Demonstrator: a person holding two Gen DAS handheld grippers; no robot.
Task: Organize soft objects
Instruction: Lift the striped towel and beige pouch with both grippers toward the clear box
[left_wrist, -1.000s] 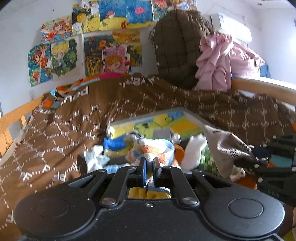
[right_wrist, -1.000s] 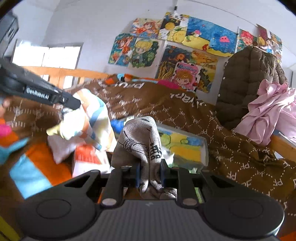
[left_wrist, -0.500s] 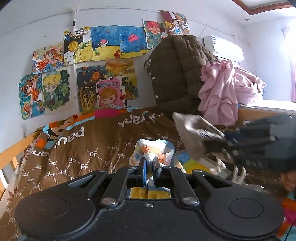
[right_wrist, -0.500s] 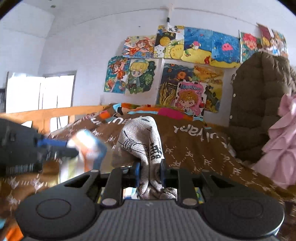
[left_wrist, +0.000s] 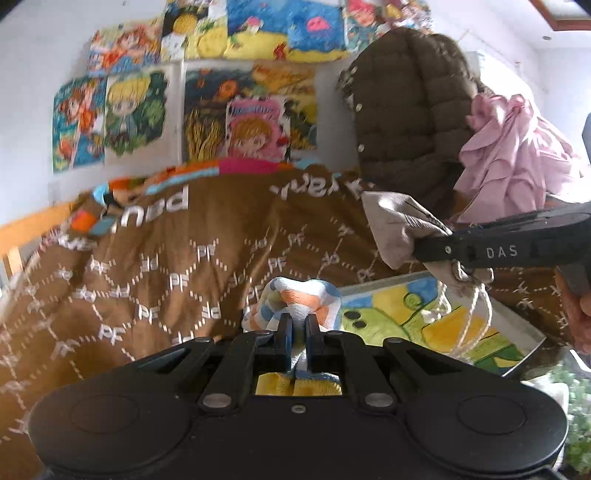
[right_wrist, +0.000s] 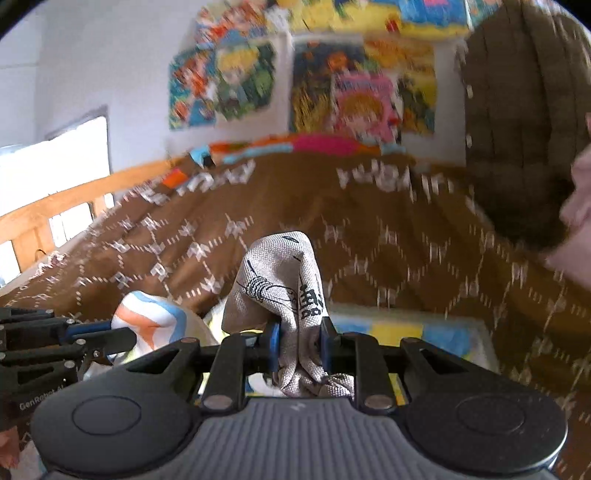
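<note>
left wrist view: left gripper has its jaws nearly together, pinching a striped cloth w/ orange, blue and white bands, held up over the brown pf-print blanket. just right of it a colourful painted board lies on the bed. right gripper comes in from the right edge, clamped on a beige drawstring bag, its cords dangling over the board. behind: brown quilted coat, pink garment, cartoon drawings on the wall. right wrist view, blurry bg: jaws narrow, gripping the bag btw the pads, black print showing. left gripper is low left w/ the striped cloth, close beside the bag, can't tell if touching. wooden bed rail at left.
</note>
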